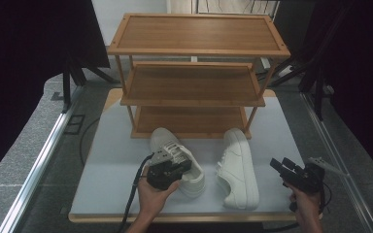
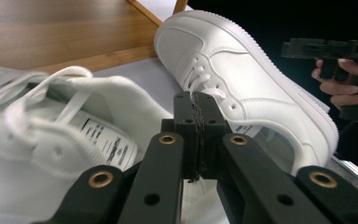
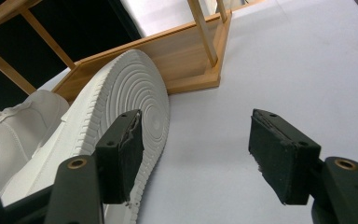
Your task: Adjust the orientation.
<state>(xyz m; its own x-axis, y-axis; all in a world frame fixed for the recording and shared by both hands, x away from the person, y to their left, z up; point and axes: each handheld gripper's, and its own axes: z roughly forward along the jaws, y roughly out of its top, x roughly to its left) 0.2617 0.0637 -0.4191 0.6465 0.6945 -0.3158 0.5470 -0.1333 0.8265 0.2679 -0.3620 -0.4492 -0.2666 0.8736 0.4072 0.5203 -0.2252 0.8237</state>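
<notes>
While closed, left tool (image 1: 174, 167) overhangs upright sneaker (image 1: 177, 160).

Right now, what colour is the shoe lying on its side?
White all over, sole included; the shoe on its side shows best in the left gripper view.

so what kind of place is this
Probably a recording setup rather than a home: a grey table holding a bare wooden shoe rack and white sneakers, with dark stands around.

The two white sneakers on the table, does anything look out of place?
Yes. The right white sneaker lies tipped on its side, its ribbed sole facing the right gripper. The left white sneaker stands upright. The three-tier wooden rack holds nothing.
</notes>
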